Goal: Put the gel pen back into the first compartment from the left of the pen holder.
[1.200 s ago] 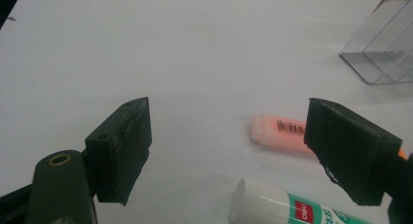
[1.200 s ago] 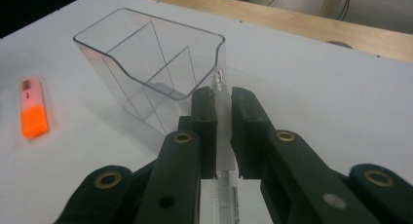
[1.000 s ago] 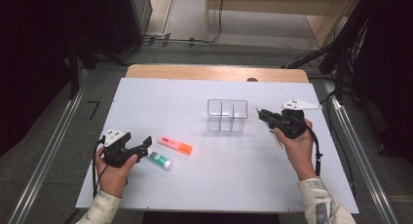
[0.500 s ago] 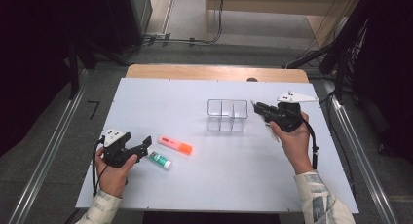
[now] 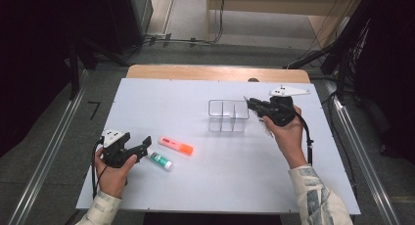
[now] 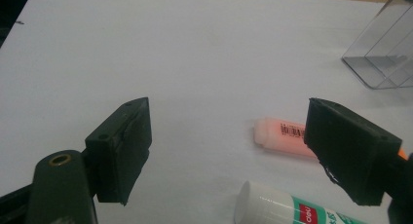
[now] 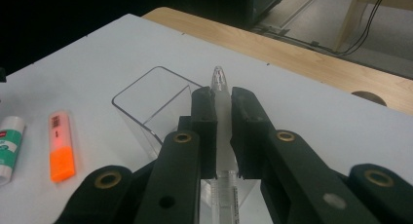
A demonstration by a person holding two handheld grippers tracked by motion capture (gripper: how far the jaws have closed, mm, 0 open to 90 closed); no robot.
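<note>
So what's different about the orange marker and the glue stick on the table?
The orange marker is flat-sided, peach at one end and bright orange at the other. The glue stick is round, white with a green label. The glue stick lies nearer the left gripper than the marker. Both lie flat on the white table.

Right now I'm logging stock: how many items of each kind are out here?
Pens: 1, clear pen in the right gripper
Highlighters: 1, orange highlighter
Glue sticks: 1, glue stick
Clear organizers: 1, organizer
Total: 4
</note>
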